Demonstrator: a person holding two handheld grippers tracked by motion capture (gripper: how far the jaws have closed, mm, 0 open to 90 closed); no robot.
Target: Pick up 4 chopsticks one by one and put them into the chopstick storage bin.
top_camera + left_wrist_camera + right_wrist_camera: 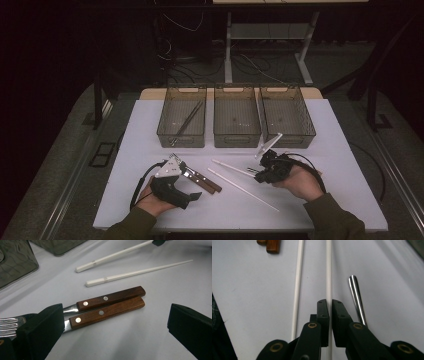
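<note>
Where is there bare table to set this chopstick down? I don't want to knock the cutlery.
Free: the table's right side beyond the right gripper, and its left edge beside the left bin. Crowded: the middle, with the wooden-handled cutlery, two white chopsticks and left gripper.

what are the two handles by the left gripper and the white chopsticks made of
The two handles look like dark brown wood with a smooth, faintly glossy finish: grain shows, and round silver rivets pin them to what seems steel. The white chopsticks look like plastic or melamine, possibly ceramic: plain matt white, with a thin pale band near the thick end. The look alone does not settle which.
</note>
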